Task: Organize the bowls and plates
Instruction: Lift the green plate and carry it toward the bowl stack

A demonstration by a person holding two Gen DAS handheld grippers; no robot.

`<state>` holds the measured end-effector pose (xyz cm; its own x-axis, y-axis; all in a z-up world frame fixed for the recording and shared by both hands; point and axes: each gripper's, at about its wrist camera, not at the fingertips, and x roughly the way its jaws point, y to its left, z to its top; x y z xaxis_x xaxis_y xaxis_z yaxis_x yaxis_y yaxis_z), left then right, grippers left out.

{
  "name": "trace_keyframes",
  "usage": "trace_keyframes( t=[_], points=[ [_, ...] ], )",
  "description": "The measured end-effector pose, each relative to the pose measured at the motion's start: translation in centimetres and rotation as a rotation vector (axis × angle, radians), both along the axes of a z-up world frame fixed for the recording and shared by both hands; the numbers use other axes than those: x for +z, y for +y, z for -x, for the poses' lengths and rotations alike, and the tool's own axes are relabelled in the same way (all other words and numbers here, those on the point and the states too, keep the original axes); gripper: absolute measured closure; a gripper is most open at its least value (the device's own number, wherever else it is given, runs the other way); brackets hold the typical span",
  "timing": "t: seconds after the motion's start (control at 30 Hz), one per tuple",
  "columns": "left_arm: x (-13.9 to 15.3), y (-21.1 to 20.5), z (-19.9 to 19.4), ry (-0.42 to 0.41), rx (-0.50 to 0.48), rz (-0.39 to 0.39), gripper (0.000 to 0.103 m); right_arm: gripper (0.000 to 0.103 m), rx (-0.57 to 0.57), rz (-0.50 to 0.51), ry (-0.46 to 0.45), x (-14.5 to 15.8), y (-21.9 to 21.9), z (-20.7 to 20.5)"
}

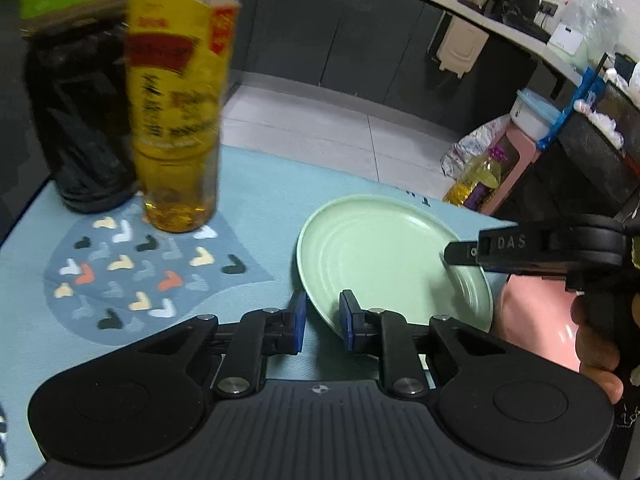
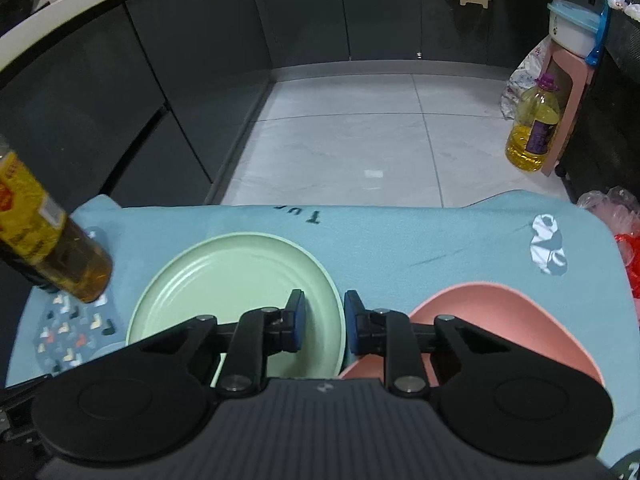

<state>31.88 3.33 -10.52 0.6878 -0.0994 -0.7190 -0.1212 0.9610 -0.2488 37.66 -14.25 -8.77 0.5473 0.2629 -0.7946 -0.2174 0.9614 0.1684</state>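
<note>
- Green plate (image 1: 380,248) lies flat on the blue cloth (image 1: 248,200) over the bench. The pink dish (image 2: 500,320) is just beside it on the right.
- Left gripper (image 1: 323,316): partly open, straddling the near-left rim. One pad is outside on the cloth and one is over the plate. No visible squeeze, nothing held.
- Right gripper (image 2: 325,320): same on the right rim, between plate and pink dish. A gap shows between the pads, so I read it as not clamped yet.
- Step as I judge it: a two-sided pinch on the rim to lift the plate.
- Seat both outer pads under the lip before closing. The rim is thin and sloped, so a shallow bite will likely slip.
- Close both sides together and lift level, or the plate will pivot on one grip.
- Keep the right outer finger off the pink dish, since they sit very close.
- The oil bottle (image 1: 176,120) and dark bottle (image 1: 80,120) stand to the left, so avoid swinging that way.
</note>
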Motion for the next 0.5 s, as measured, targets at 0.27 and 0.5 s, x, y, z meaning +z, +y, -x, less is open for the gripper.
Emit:
trace_keyframes(
  t=[0.27,0.5],
  points=[
    [2.7,2.3,4.8,-0.079,0.033,-0.050,0.087,0.103,0.069,-0.040,-0.018,1.9,2.1,4.1],
    [3.7,3.9,9.7,-0.125,0.059,-0.078,0.086,0.103,0.111,-0.087,-0.008,2.8,3.1,8.3]
  ],
)
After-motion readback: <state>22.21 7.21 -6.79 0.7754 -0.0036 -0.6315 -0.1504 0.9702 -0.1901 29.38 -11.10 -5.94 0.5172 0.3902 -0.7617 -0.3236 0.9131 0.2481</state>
